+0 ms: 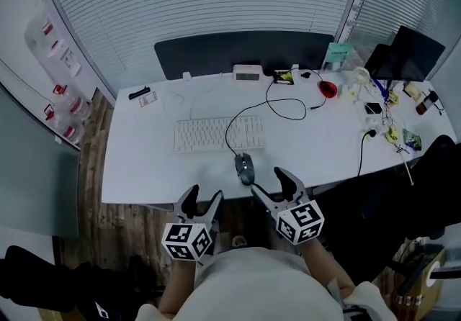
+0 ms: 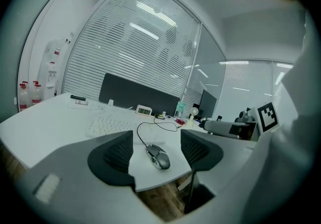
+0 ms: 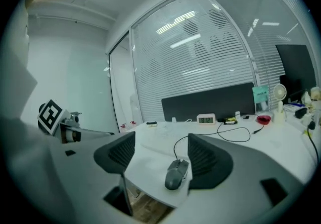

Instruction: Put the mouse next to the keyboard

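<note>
The mouse (image 1: pixel 245 167) lies just ahead of the parted right tongs (image 1: pixel 266 180).

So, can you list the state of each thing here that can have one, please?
left gripper: open, empty, short of the desk edge.
right gripper: open, empty, near the mouse, not touching it.
mouse: lying flat by the desk's front edge, not held.
mouse cable: attached, running across the keyboard.
clock: on, digits showing.
</note>
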Available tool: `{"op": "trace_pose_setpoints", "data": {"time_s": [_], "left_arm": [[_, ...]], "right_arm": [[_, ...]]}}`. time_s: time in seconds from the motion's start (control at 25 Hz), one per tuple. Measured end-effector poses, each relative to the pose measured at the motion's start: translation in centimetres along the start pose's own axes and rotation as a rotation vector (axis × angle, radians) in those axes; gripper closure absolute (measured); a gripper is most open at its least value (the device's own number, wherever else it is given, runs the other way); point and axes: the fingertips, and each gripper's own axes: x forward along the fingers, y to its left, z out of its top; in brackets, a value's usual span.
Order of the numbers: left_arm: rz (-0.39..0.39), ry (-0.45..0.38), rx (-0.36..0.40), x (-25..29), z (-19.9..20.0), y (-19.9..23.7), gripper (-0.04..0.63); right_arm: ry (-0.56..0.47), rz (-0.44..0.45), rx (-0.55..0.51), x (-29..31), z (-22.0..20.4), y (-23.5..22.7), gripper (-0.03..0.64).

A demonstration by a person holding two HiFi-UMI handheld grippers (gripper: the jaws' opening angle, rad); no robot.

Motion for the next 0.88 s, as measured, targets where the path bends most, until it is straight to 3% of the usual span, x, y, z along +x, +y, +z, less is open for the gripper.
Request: {"op": "trace_pose_setpoints", "data": {"time_s": [0.88], "left_arm": [[0.01, 0.087, -0.047, 3.5, -1.9, 5.3, 0.302]], "right_arm": [[0.39, -0.142, -0.067, 13.3, -14.4, -4.0, 0.261]]}}
